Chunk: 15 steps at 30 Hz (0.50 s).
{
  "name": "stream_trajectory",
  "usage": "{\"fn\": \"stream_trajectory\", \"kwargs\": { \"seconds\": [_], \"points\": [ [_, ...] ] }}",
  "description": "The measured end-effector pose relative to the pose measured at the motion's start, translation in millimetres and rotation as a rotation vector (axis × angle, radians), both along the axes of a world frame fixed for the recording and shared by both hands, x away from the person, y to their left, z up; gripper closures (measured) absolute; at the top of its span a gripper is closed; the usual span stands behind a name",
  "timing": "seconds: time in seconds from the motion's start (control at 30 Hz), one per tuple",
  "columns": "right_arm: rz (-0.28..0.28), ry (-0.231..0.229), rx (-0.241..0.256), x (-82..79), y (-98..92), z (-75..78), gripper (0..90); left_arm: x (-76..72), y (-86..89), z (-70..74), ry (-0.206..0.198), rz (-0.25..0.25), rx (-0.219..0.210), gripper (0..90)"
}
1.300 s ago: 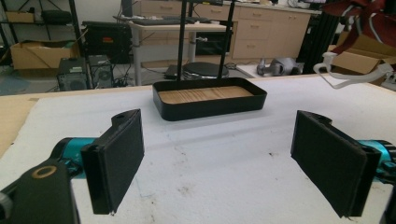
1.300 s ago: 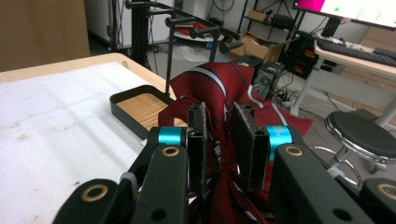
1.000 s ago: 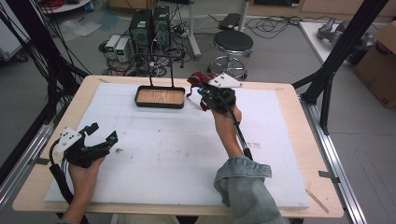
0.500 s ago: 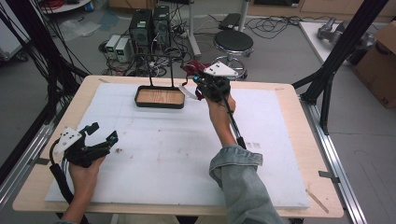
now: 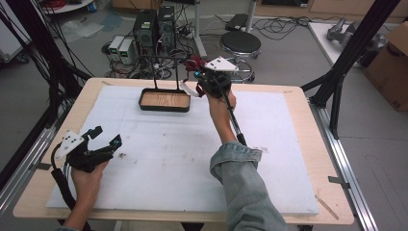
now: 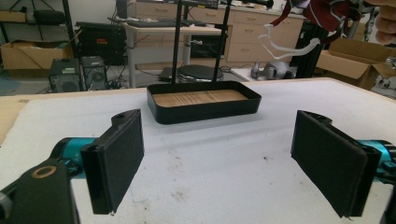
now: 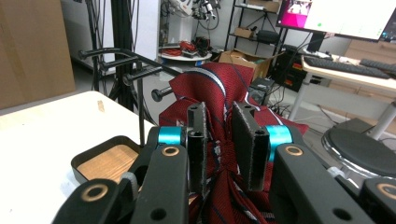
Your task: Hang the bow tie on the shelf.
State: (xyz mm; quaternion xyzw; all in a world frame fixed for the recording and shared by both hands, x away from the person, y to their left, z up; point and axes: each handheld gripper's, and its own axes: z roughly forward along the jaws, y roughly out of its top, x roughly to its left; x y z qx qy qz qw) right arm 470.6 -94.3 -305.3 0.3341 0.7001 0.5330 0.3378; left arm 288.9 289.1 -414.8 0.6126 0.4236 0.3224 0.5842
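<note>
The right gripper (image 7: 219,149) has its jaws pinched on a bunched red striped tie (image 7: 219,93), up in the air by the black rack (image 5: 166,72) over the tray (image 5: 164,101). It's soft, floppy stuff (grab the knot). White strap (image 6: 285,44) attachment unclear. The left gripper (image 5: 107,139) sits wide open, empty.

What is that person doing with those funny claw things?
A person holds a claw tool in each hand. The right gripper is squeezed shut on a dark red striped cloth with a white strap, lifted in the air next to a black tray with a wooden bottom and its tall black rack. The left gripper hangs open, low over the white table mat, holding nothing.
</note>
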Motion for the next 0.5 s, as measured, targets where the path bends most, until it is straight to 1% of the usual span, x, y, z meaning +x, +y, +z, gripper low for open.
{"fn": "stream_trajectory", "kwargs": {
  "seconds": [0.13, 0.23, 0.4, 0.5],
  "points": [
    [0.005, 0.007, 0.028, 6.0, 2.8, -0.4, 76.0, 0.1, 0.9, 0.1, 0.0, 0.001, 0.005, 17.4],
    [0.0, -0.005, 0.015, 9.9, 7.7, 1.2, 76.0, 0.2, 2.3, 0.3, 0.0, 0.01, -0.005, 17.4],
    [-0.007, 0.002, 0.029, 15.9, 11.1, -1.4, 76.0, 0.2, 4.3, 0.2, 0.001, 0.014, -0.014, 17.4],
    [-0.015, -0.006, 0.027, 19.3, 12.9, -2.3, 76.0, 0.3, 3.2, 0.1, 0.002, 0.008, -0.007, 17.4]
  ]
}}
